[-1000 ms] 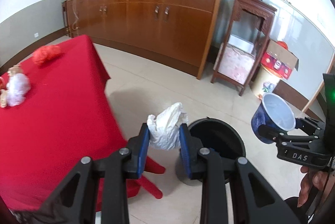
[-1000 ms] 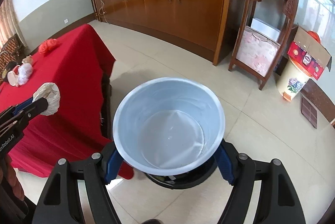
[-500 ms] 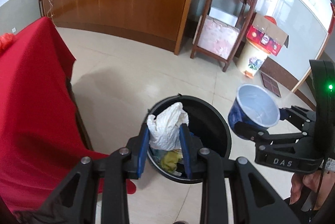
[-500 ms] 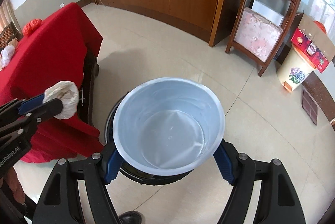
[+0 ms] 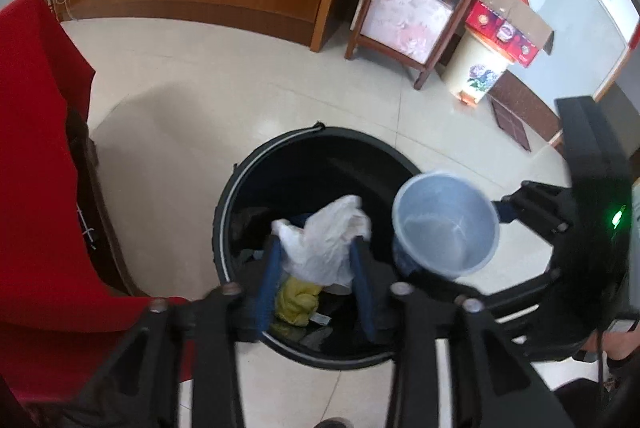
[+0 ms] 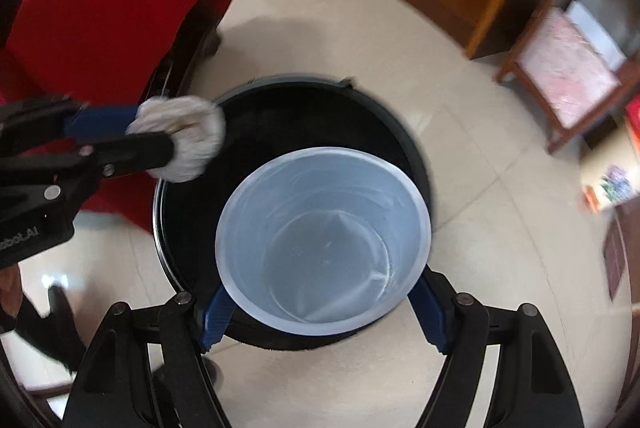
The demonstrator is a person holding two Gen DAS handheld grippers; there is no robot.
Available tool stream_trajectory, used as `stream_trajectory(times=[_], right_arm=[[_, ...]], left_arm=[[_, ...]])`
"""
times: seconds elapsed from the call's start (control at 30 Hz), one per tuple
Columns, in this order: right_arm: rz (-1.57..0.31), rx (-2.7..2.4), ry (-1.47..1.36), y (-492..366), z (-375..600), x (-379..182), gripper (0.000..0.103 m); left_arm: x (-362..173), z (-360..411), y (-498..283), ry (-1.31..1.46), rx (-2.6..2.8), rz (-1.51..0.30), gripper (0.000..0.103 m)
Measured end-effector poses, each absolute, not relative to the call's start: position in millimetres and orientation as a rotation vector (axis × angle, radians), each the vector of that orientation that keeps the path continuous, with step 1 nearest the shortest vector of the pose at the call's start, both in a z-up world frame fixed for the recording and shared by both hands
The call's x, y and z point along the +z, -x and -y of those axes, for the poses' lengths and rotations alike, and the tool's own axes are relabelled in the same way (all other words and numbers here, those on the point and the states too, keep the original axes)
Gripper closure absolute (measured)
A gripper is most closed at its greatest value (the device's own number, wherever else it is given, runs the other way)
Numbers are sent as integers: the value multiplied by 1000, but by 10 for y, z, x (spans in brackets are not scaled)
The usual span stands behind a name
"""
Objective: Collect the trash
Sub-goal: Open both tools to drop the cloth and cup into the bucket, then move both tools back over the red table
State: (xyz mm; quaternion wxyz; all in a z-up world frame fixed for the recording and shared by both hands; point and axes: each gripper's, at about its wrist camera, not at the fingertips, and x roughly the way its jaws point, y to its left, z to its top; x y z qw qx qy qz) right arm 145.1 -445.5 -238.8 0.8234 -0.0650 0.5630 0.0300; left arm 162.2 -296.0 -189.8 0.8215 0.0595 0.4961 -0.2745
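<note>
1. The black trash bin (image 5: 320, 164) stands open on the tiled floor beside the red-draped table (image 5: 36, 148).
2. The right gripper (image 6: 320, 304) clamps a pale plastic cup (image 6: 324, 252) over the bin's mouth.
3. The left gripper (image 5: 316, 260) pinches a crumpled white plastic bag (image 5: 324, 248) above the bin, over yellow trash (image 5: 296, 300) inside.

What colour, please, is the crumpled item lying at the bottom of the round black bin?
Yellow, seen best in the left wrist view.
</note>
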Motion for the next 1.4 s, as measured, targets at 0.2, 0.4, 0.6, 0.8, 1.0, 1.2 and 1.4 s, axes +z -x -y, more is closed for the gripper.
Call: stream_trajectory(times=[0.2, 0.4, 0.6, 0.8, 1.0, 1.2, 1.4], right_arm=[[-1201, -32, 152, -1463, 4567, -2665, 0], [-1159, -83, 79, -1346, 4637, -2489, 0], [-1094, -116, 79, -1272, 4565, -2091, 0], [-1039, -135, 72, -1189, 4465, -1684, 0], [-968, -122, 39, -1170, 4211, -1274, 0], [-854, -88, -12, -1243, 3801, -860, 0], [-804, 9, 15, -1370, 3172, -504, 0]], left_arm=[[-1769, 2793, -1563, -158, -477, -996, 28], [-1524, 2762, -1422, -196, -469, -935, 26], [-1313, 2725, -1371, -200, -476, -893, 25], [-1025, 2537, -1317, -194, -462, -866, 25], [-727, 2224, -1285, -195, -401, -822, 24], [-412, 1733, -1216, -134, -341, -738, 11], [-280, 1068, -1147, -70, -242, -695, 11]])
